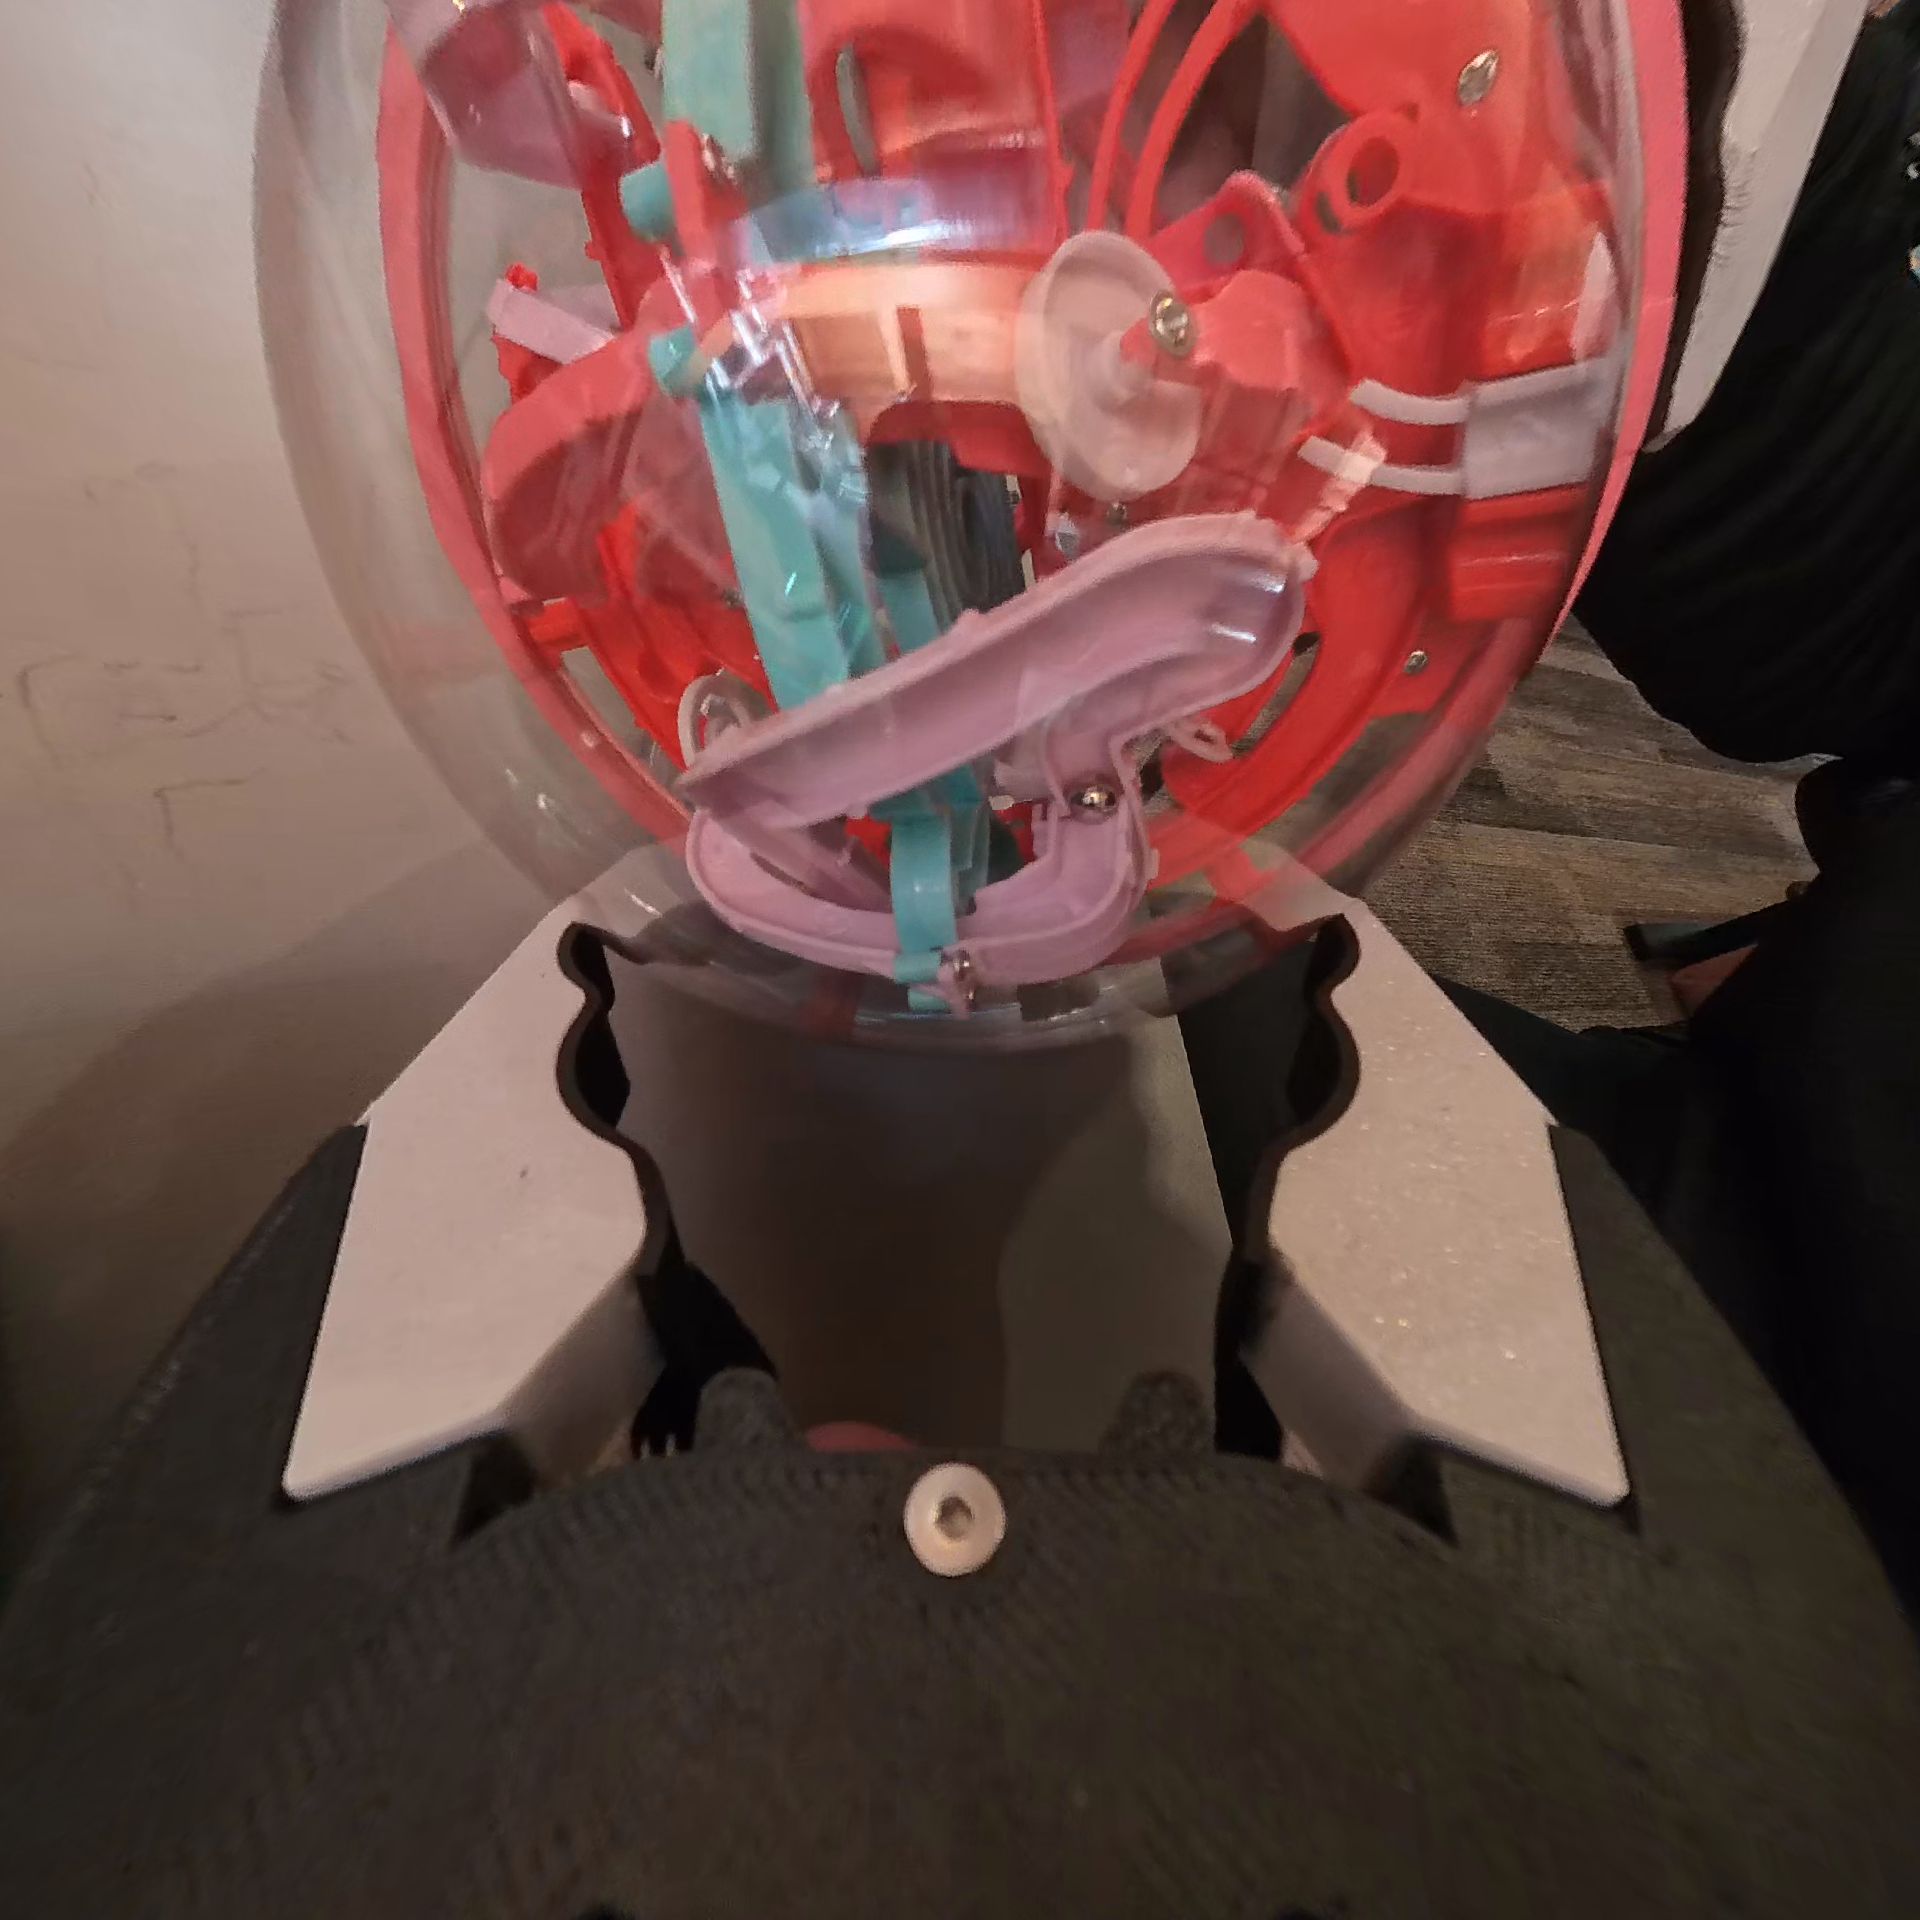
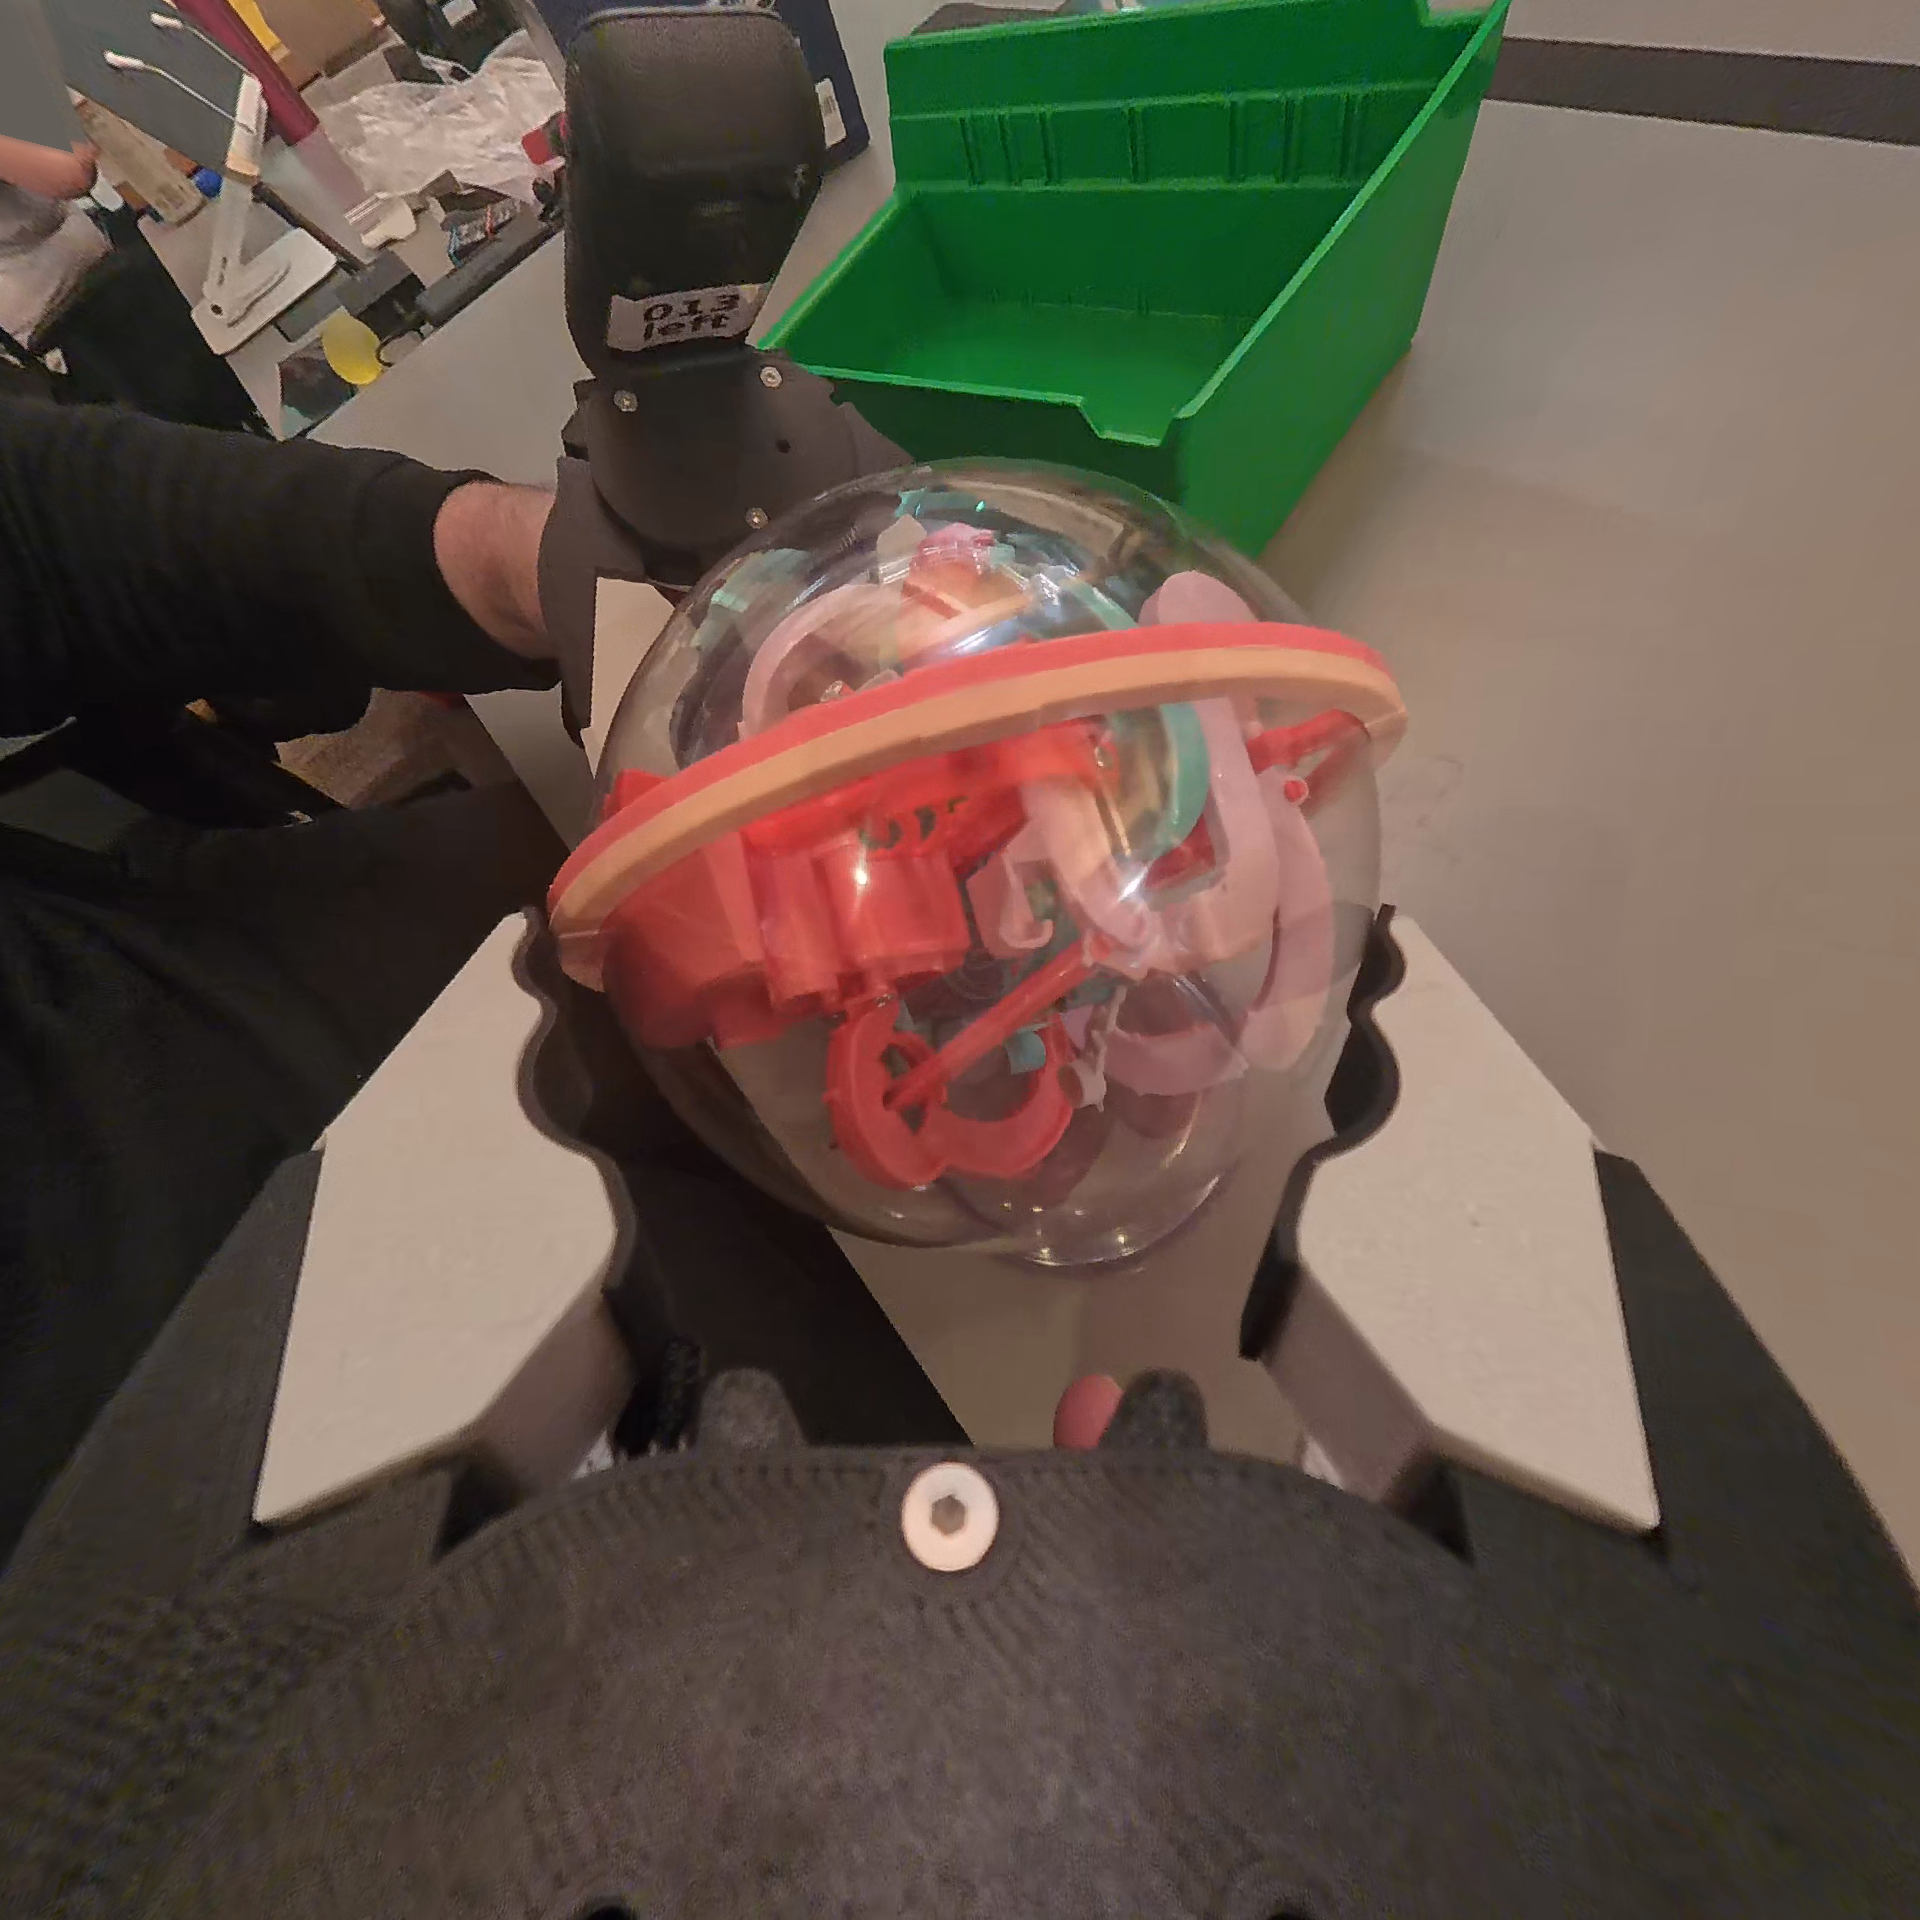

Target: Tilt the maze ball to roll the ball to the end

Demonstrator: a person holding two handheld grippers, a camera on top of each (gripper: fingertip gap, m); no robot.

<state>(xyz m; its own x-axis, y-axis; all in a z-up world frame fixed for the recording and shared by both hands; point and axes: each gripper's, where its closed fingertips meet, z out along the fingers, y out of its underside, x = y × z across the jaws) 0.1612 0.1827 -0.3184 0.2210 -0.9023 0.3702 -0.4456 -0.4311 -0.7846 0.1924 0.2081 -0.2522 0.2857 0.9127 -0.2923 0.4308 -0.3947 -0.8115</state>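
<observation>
You had the maze ball (image 2: 987, 862) up in clear, glossy plastic, reflections sliding over its smooth shell. Inside, the tracks were hard plastic in red, lilac and teal, and the little ball (image 1: 1099, 800) gleamed like polished metal. Your left tongs (image 1: 961, 997) showed matt, ribbed black plastic with flat white panels. The green bin (image 2: 1143, 260) looked smooth, slightly shiny plastic; the counter (image 2: 1662, 623) was matt.

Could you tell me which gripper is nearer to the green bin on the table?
Left. The left gripper is on the maze ball's far side, close to the green bin; the right gripper holds the ball's near side, farther from it.
</observation>
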